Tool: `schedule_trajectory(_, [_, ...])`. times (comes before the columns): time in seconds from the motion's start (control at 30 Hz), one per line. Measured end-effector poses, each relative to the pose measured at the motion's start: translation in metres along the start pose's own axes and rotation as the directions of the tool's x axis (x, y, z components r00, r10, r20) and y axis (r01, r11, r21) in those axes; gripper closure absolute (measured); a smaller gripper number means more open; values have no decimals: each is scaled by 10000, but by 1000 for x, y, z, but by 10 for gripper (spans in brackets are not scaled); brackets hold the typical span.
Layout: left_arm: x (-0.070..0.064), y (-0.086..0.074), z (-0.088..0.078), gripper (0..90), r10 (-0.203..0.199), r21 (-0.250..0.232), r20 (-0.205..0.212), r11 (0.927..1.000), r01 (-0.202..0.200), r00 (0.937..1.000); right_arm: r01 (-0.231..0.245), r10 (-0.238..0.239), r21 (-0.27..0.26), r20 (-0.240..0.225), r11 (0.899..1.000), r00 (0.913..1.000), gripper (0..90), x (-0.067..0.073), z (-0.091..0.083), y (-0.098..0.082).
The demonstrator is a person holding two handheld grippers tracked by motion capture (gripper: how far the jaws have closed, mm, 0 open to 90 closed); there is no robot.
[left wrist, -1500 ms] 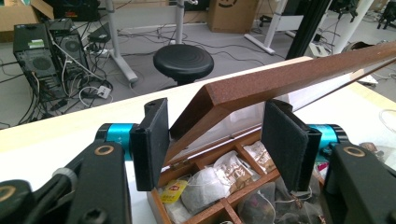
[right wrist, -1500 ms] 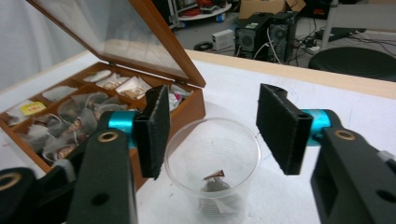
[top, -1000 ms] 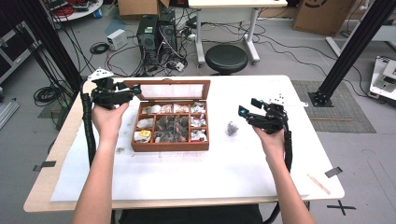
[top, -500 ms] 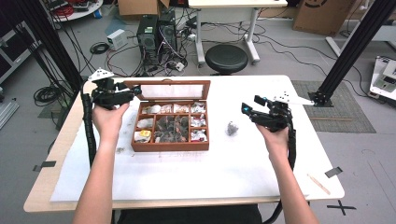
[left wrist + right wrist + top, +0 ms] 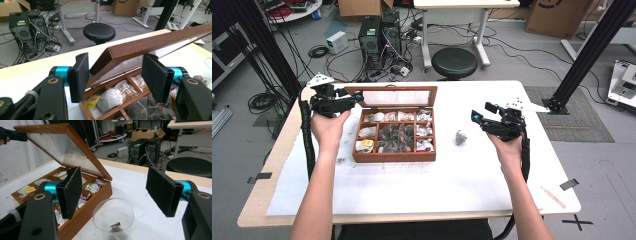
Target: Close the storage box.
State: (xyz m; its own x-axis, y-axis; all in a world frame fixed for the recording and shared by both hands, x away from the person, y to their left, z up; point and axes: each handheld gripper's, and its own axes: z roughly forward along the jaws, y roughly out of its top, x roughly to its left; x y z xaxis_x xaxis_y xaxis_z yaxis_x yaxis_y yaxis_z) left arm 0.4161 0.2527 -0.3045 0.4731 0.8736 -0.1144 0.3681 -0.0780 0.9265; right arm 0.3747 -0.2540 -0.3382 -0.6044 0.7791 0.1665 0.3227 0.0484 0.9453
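Observation:
A wooden tea box [image 5: 394,156] stands mid-table with several compartments of tea bags [image 5: 110,96]. Its glass lid [image 5: 397,97] is tilted half open over the box. My left gripper [image 5: 358,96] is at the lid's left corner. In the left gripper view that corner [image 5: 112,53] sits between the pads of the left gripper [image 5: 115,75], and both pads touch the wood. To the right of the box, my right gripper [image 5: 481,113] hangs open. In its own view the right gripper [image 5: 115,187] hovers over a clear plastic cup [image 5: 113,216] with a small dark scrap inside.
White paper [image 5: 412,190] covers most of the table. A strip of tape [image 5: 569,184] and a thin stick [image 5: 554,197] lie near the right front corner. Beyond the far edge stand a black stool [image 5: 454,62] and computer towers [image 5: 379,32] among cables.

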Motion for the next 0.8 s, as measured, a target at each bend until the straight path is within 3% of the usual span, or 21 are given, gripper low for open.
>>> schedule_trajectory(0.6, [-1, -1, -1, 397, 19, 40, -6, 10000, -19, 10000, 29, -29, -21, 26, 10000, 10000, 300, 1, 0, 1])
schedule_trajectory(0.8, [-4, -2, -2, 398, 199, 177, -130, 9996, -197, 9997, 11, -11, -44, 41, 10000, 10000, 300, 0, 0, 1])
